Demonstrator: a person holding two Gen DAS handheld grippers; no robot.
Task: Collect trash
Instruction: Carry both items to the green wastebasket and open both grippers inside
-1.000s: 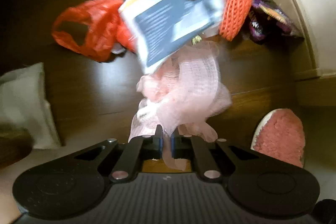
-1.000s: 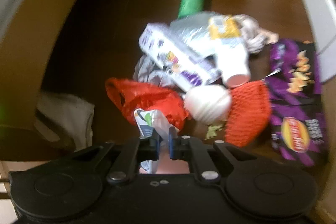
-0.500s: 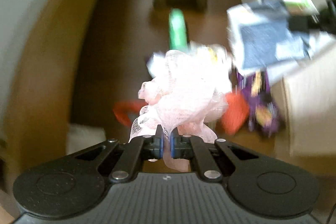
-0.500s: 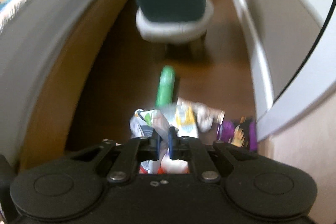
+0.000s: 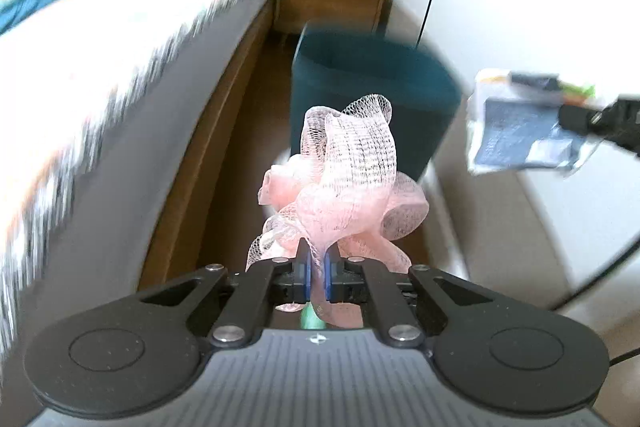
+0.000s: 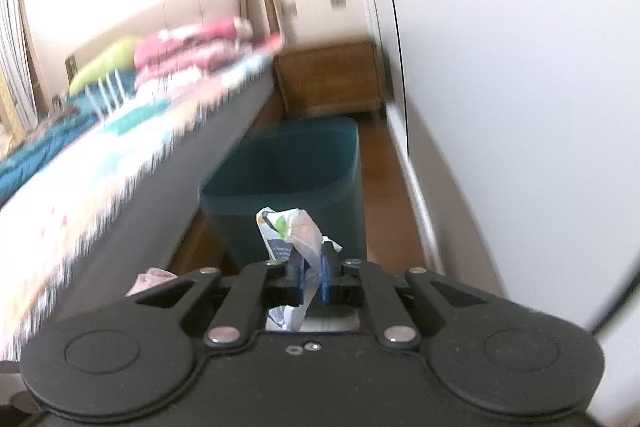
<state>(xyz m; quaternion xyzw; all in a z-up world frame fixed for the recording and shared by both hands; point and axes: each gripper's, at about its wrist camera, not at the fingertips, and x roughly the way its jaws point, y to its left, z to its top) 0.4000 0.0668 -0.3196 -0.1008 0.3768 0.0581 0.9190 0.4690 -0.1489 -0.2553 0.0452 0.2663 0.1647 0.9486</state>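
Observation:
My left gripper point(image 5: 316, 269) is shut on a pink mesh net point(image 5: 344, 187) and holds it up in the air. My right gripper point(image 6: 310, 273) is shut on a crumpled plastic wrapper point(image 6: 290, 229). That wrapper point(image 5: 524, 129) and the right gripper also show at the right of the left wrist view. A dark teal bin point(image 5: 372, 83) stands on the wood floor ahead, open at the top; it also shows in the right wrist view point(image 6: 288, 167). A bit of the pink net point(image 6: 150, 277) shows low left in the right wrist view.
A bed point(image 6: 100, 163) with a patterned cover and stacked pillows runs along the left. White wardrobe doors point(image 6: 500, 87) line the right. A wooden nightstand point(image 6: 332, 79) stands behind the bin. The floor strip between bed and wardrobe is narrow.
Both grippers have lifted away from the trash pile on the floor and swung up towards the teal bin, each still holding its piece.

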